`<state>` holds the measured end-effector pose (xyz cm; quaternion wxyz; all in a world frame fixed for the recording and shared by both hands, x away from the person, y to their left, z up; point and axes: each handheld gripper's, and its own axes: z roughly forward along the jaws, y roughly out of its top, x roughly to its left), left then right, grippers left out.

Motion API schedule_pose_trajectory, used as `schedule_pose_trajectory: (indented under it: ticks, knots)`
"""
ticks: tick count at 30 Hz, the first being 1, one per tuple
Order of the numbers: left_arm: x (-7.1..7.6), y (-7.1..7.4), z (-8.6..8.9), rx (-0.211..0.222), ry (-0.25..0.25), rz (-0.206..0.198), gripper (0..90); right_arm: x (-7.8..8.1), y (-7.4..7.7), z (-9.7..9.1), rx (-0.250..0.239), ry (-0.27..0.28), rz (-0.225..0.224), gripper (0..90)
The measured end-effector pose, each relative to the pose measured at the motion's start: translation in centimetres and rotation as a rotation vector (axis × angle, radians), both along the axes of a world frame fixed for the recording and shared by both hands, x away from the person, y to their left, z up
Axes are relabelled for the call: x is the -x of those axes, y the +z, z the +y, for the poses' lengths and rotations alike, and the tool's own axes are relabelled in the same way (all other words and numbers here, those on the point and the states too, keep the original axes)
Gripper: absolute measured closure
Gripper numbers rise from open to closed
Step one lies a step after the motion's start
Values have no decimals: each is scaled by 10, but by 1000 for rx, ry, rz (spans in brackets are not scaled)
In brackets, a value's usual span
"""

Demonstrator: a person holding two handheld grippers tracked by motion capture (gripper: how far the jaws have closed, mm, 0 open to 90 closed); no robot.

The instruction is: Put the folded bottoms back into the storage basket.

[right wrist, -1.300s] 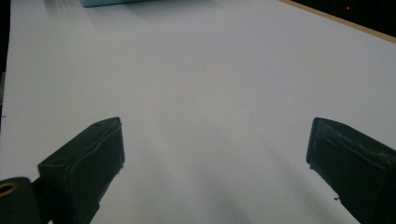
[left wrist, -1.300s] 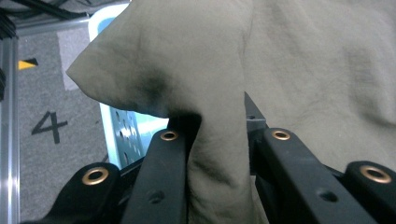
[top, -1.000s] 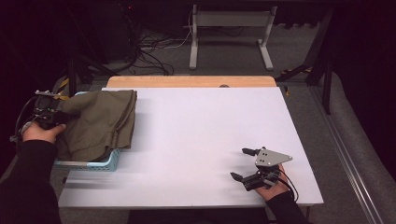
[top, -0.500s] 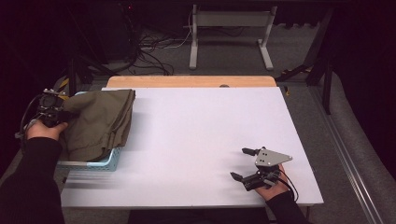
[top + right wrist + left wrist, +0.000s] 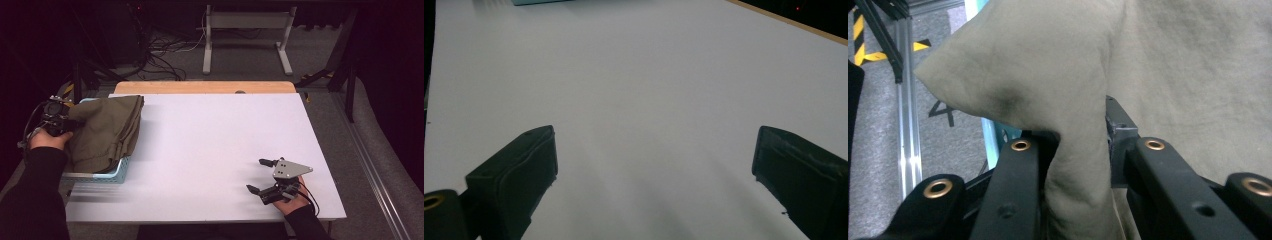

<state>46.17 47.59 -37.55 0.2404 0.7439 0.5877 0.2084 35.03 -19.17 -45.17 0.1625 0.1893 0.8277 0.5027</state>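
High view showed the right tongs [image 5: 261, 176] apart, idle on the white surface [image 5: 210, 150]. Farther left, the left tongs [image 5: 1083, 150], just easing open, pinched cloth [image 5: 107, 130] heaped over the basket [image 5: 107, 176]; that fold might slip free.

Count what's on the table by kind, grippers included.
Olive garment: 1
Light blue basket: 1
Grippers: 2, left gripper pinching the garment, right gripper open on the bare table
Total: 4
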Motion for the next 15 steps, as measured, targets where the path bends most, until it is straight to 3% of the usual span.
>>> schedule_pose_trajectory:
  ticks: [7, 15]
  knots:
    - [-1, 1, 1, -11, 14, -18, 707, 0, 0, 0, 0, 0, 0, 52]
    - [10, 12, 4, -15, 52, -94, 502, 0, 0, 0, 1, 3, -1, 52]
